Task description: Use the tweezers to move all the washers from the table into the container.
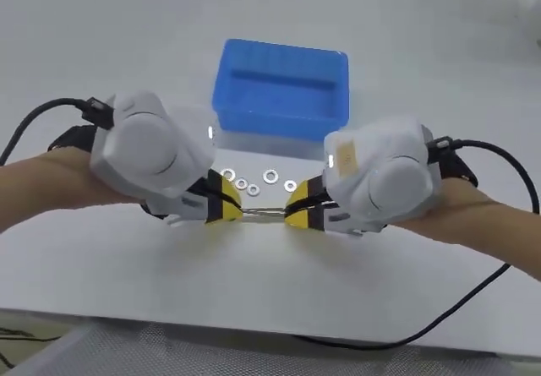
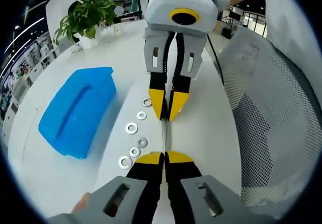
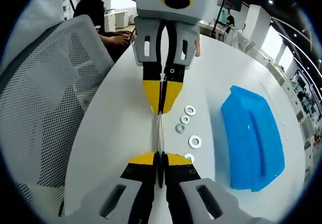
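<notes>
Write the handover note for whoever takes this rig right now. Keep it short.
Left gripper: shut on one end of the tweezers.
Right gripper: shut on the other end, facing the left one, so the tweezers span the gap between them just above the table.
Washers: at least five lie loose on the table, between the grippers and the blue container.
Done: tweezers picked up. No washer seen in the container.
Left: get the tweezers into a working grip, then move every washer into the container.
</notes>
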The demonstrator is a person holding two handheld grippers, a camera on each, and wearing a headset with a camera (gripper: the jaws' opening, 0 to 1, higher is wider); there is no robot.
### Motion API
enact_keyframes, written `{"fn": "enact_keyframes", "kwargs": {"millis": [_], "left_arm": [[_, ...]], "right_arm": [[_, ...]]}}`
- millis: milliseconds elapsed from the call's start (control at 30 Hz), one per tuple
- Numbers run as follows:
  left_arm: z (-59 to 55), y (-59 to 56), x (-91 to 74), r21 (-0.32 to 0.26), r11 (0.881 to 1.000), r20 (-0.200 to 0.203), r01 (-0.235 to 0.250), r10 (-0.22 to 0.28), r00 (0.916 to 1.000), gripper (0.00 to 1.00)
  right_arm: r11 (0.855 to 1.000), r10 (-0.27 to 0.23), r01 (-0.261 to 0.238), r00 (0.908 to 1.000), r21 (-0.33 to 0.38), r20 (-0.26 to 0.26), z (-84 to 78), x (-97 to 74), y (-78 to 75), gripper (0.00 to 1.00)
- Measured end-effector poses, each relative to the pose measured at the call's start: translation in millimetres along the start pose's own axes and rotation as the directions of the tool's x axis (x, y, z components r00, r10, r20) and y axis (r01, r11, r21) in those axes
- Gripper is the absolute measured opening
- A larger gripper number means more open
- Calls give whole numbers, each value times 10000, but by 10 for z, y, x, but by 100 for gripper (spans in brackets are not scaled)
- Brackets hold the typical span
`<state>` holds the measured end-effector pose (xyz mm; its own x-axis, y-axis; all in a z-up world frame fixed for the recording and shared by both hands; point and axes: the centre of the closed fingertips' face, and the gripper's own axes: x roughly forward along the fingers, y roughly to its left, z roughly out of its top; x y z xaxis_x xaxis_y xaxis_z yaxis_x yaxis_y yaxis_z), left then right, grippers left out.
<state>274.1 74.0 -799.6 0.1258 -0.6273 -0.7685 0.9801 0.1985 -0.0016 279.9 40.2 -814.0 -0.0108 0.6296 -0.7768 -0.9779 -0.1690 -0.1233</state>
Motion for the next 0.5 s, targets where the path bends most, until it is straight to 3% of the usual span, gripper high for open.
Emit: {"fn": "enact_keyframes", "kwargs": {"millis": [167,367,500], "left_arm": [[17,32,-163,-188,9998,173,-111,114,9998,5],[117,-3,-329,-353,9990,585,-277,297,9978,5],[158,-24,-364,-373,9989,697,-300,325,9970,5]], "right_arm": [[9990,-401,384,9959,228,810,107,6,-35,6],[9974,-465,364,9839,615,1727,206,-14,-33,6],[9962,-547,395,9775,781,2037,234,-18,-16,6]]}}
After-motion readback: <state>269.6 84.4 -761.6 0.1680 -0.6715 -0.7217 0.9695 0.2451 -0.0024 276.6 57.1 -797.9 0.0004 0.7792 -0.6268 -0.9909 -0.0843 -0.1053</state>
